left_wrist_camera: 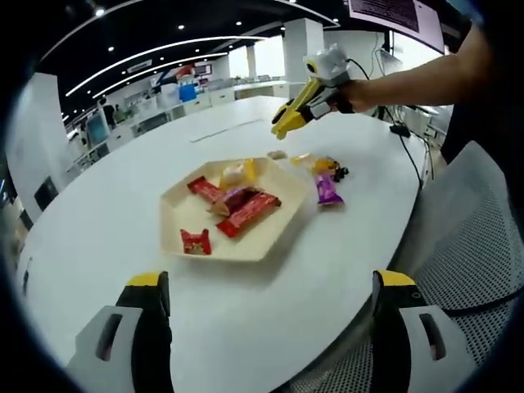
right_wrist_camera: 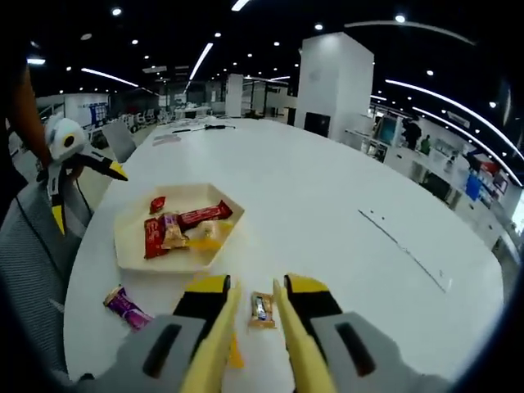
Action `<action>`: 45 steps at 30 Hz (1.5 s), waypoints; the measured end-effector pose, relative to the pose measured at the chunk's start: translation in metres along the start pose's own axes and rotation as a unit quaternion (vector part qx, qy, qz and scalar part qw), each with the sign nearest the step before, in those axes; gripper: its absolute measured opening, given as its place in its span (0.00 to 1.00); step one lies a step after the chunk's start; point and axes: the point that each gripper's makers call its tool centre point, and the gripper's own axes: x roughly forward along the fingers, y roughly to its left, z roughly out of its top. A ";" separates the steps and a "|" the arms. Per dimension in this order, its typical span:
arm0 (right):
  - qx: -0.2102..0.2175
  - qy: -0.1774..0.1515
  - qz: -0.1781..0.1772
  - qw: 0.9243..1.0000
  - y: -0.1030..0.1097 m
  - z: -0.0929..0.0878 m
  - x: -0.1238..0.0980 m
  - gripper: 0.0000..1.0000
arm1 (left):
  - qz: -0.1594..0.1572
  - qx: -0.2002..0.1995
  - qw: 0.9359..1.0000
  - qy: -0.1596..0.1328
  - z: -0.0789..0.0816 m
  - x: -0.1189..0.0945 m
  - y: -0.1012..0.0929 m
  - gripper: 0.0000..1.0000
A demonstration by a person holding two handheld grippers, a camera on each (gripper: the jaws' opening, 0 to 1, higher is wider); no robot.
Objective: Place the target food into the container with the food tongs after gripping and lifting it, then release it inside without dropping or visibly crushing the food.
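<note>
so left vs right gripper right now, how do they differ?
The left gripper has its jaws wide open with nothing between them; the right gripper has its jaws closer together, flanking a small snack packet on the white table. Left sits short of the tray; right is past it. Both have yellow-tipped jaws.

This is a large open-plan office or showroom-like work hall. A long, rounded white table (right_wrist_camera: 344, 205) runs far back through the room, with grey mesh office chairs (left_wrist_camera: 475, 246) along its edge. The ceiling is dark, set with small round spotlights (right_wrist_camera: 115, 11) and long curved strips of white light (left_wrist_camera: 155, 57). A broad white square pillar (right_wrist_camera: 334, 78) rises behind the table, and another stands farther back. Black cables (left_wrist_camera: 409, 155) trail across the tabletop. Along the far walls stand white counters with bright screens and displays (left_wrist_camera: 184, 86), and a few people stand there in the distance, too small to tell more.
</note>
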 end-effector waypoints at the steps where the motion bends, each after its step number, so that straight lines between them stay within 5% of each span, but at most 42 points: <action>1: 0.003 0.001 -0.001 1.000 0.000 -0.001 0.001 0.25 | 0.001 0.000 1.000 0.000 0.000 0.000 0.000 0.99; 11: 0.045 0.012 -0.017 0.999 -0.009 -0.024 0.009 0.26 | 0.006 -0.004 1.000 0.007 -0.003 0.001 0.003 0.99; 26: 0.028 0.036 -0.008 0.999 -0.002 -0.033 0.020 0.25 | 0.004 -0.008 1.000 0.011 -0.005 0.002 0.004 0.99; 45: 0.056 0.044 -0.022 0.997 -0.012 -0.017 0.013 0.21 | 0.002 -0.008 1.000 0.009 -0.004 0.001 0.003 0.99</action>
